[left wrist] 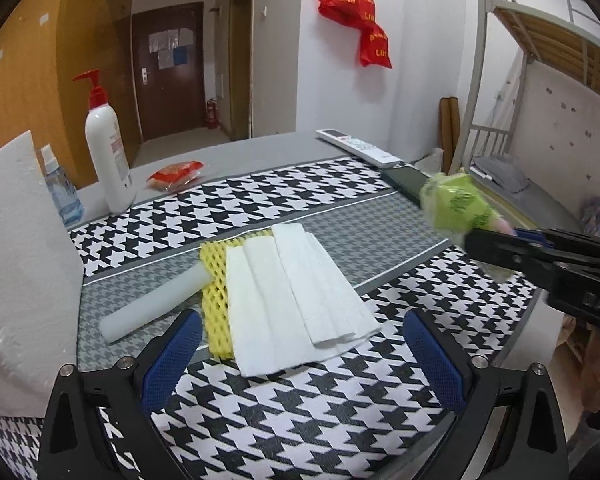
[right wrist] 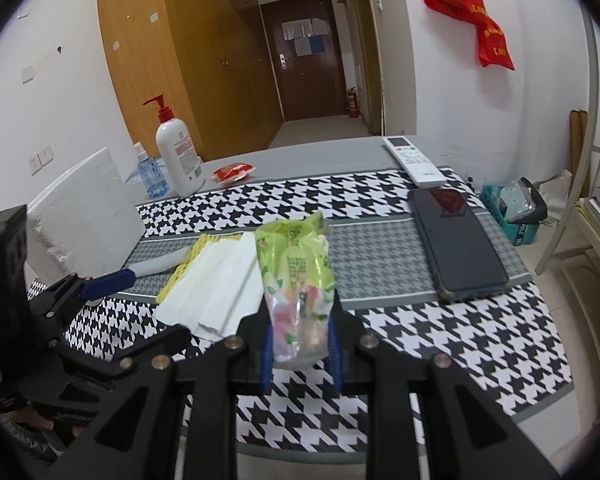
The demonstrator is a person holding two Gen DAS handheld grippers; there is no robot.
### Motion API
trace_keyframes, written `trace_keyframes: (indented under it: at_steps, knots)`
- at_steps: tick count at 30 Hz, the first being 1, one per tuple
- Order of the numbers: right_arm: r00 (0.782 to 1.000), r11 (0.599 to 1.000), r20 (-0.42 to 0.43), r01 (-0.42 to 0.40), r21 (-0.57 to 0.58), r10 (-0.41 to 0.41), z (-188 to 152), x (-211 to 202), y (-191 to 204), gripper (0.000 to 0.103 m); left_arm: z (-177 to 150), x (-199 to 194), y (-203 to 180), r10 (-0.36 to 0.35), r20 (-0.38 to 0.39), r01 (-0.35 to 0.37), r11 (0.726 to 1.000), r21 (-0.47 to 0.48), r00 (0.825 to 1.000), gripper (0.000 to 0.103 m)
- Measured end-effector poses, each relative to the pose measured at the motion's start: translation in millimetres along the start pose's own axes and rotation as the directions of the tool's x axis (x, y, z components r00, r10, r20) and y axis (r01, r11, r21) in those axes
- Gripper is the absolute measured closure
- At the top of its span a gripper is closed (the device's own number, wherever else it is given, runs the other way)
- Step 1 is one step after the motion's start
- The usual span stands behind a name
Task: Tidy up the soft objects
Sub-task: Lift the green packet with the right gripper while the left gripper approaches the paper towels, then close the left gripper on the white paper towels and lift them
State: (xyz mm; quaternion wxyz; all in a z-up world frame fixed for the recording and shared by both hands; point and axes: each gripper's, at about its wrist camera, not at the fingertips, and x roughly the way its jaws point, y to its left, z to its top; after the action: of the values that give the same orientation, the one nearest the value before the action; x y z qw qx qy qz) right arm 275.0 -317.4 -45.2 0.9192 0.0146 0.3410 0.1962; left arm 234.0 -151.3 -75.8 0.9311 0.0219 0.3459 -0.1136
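Nearest the front edge of the bench point(left wrist: 300, 420), the left claw point(left wrist: 304, 354) stands spread apart with nothing in it. Beside it the right claw point(right wrist: 302, 350) is clamped on the tail of a green tissue pack point(right wrist: 296, 276), held above the bench, its long axis running away toward the far edge. It looks light and squashy, its film slippery; a mid-body grip would likely hold better. Just beyond lie folded paper towels point(left wrist: 296, 296) over yellow foam netting point(left wrist: 214, 280).
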Motion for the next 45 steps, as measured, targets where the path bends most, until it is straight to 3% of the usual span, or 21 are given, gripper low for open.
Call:
trace_keyframes:
  at_steps: [3, 11, 15, 20, 25, 29, 33, 40, 45]
  knots:
    - [1.000, 1.000, 0.005, 0.002, 0.008, -0.002, -2.6, -4.0, -3.4, 0.077, 3.2, 5.9, 0.1, 0.005, -0.014, -0.006, 1.000, -0.007, 1.000, 0.008]
    - [1.000, 1.000, 0.013, 0.012, 0.024, -0.012, -7.8, -12.2, -8.2, 0.077, 2.8, 25.3, -7.8, 0.011, -0.086, -0.008, 1.000, 0.027, 0.996, 0.037]
    - [1.000, 0.999, 0.014, 0.012, 0.032, -0.013, -10.5, -15.5, -11.5, 0.077, 0.5, 30.5, -10.4, 0.009, -0.107, -0.006, 0.999, 0.036, 0.994, 0.046]
    - [1.000, 0.999, 0.019, 0.016, 0.037, -0.017, -11.6, -18.0, -13.4, 0.077, -0.3, 35.0, -11.5, 0.026, -0.117, -0.021, 0.999, 0.041, 0.993, 0.072]
    - [1.000, 0.999, 0.018, 0.019, 0.048, -0.020, -10.3, -16.6, -14.9, 0.077, 0.0, 36.9, -11.6, 0.020, -0.123, -0.014, 0.998, 0.055, 0.992, 0.079]
    - [1.000, 0.999, 0.018, 0.016, 0.045, -0.016, -9.8, -15.5, -13.2, 0.077, 0.8, 39.8, -11.4, 0.020, -0.129, -0.012, 0.998, 0.056, 0.991, 0.096]
    - [1.000, 0.999, 0.017, 0.017, 0.046, -0.017, -9.8, -15.4, -12.8, 0.077, 2.4, 37.4, -9.6, -0.004, -0.125, 0.011, 0.999, 0.052, 0.992, 0.103]
    - [0.999, 0.998, 0.031, 0.023, 0.054, -0.024, -9.1, -20.9, -12.7, 0.077, 3.8, 0.3, -16.1, -0.073, -0.047, 0.077, 0.993, 0.094, 0.996, 0.103]
    - [0.999, 0.999, 0.033, 0.013, 0.046, -0.015, -11.3, -22.9, -10.7, 0.077, 2.7, -4.6, -20.4, -0.067, -0.031, 0.070, 0.992, 0.103, 0.997, 0.103]
